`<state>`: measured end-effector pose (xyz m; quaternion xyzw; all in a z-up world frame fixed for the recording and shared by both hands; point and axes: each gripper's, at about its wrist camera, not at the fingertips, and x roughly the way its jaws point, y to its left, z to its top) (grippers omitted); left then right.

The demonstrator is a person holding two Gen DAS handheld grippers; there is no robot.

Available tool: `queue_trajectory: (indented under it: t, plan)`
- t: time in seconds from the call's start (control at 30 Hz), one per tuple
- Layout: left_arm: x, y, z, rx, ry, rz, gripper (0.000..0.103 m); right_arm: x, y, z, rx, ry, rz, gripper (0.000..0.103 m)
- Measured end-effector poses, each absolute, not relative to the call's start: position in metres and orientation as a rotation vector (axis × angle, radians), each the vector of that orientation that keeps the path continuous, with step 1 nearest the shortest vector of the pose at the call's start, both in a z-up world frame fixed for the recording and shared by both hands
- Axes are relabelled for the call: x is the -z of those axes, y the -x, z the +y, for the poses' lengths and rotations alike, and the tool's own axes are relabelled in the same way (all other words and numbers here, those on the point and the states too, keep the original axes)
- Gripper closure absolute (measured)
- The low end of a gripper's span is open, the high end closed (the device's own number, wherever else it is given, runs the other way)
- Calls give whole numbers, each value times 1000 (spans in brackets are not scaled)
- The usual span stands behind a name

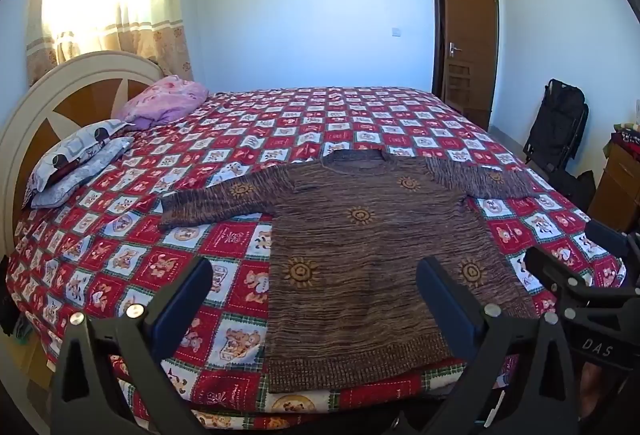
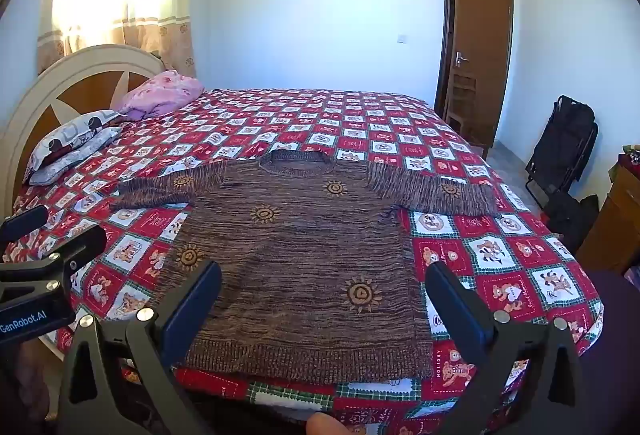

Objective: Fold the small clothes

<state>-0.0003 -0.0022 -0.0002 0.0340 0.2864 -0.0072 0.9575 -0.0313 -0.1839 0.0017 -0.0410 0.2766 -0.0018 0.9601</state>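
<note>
Brown knit sweater (image 1: 360, 235) lies flat on the bed, front up, hem twd me at the near edge of the red checked bedspread (image 1: 132, 259), both sleeves spread out to the sides. Nothing folded yet, so I judge this is the very start.

My left gripper (image 1: 316, 287) is spread wide, holding nothing, hanging above the lower left part of the sweater — not touching cloth. My right gripper (image 2: 324, 295) is likewise spread and empty, above the hem on the right half. Each shows at the edge of the other's view, so the 2 are close side by side.

First step prob. the sleeves. To do it well I'd go for the left sleeve (image 1: 216, 199) near its cuff, pinch only the top knit w/o catching the bedspread, then carry it across the chest so it lies straight, no bunching at the shoulder. Same w/ the right sleeve (image 2: 436, 191). Knit looks thick and stretchy — I'd lift rather than drag, else the body will skew. The hem sits near the bed edge, so pulling twd me could slide it off.
</note>
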Motion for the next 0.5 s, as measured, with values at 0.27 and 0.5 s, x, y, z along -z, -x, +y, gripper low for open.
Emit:
queue_trajectory:
  t: [0.27,0.5]
  plan:
    - [1,-1,4,20,-32,583,0,0,30,-185,9,91,558,1]
    - [3,1,2,20,-43,576,0,6,28,-186,7,95,565,1]
